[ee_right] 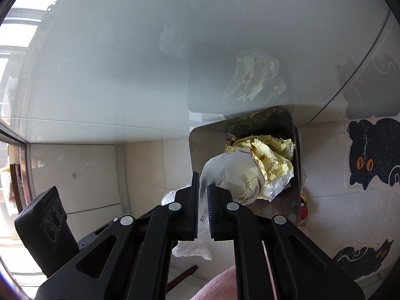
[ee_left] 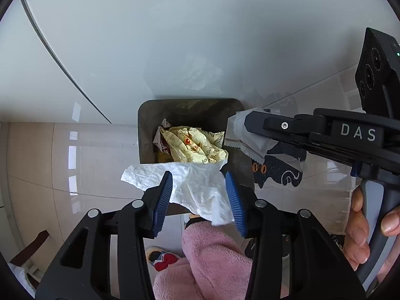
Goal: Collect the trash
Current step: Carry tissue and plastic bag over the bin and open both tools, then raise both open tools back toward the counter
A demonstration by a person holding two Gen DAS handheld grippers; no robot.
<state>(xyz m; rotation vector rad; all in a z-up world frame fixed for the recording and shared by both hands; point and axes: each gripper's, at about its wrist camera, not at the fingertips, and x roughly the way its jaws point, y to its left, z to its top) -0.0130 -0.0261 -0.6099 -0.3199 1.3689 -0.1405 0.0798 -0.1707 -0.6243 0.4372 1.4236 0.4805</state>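
Note:
A metal trash bin [ee_left: 145, 137] stands on the floor against a white glossy cabinet, with crumpled yellow printed wrappers [ee_left: 195, 145] inside. My left gripper [ee_left: 198, 195] is open just over the bin's near rim; a white tissue [ee_left: 195, 187] lies loose between its blue pads, draped over the rim. My right gripper [ee_right: 203, 208] is shut on a translucent plastic wrapper [ee_right: 230, 175] and holds it over the bin [ee_right: 200, 150], above the yellow wrappers [ee_right: 270, 155]. The right gripper also shows in the left wrist view [ee_left: 240, 122], at the bin's right edge.
A black cat-shaped floor mat [ee_right: 370, 155] lies right of the bin, and a second one [ee_right: 362, 257] is nearer. The white cabinet front [ee_left: 175, 37] rises behind the bin. My pink fleece sleeve [ee_left: 212, 257] is below the left gripper. Tiled floor [ee_left: 87, 155] surrounds the bin.

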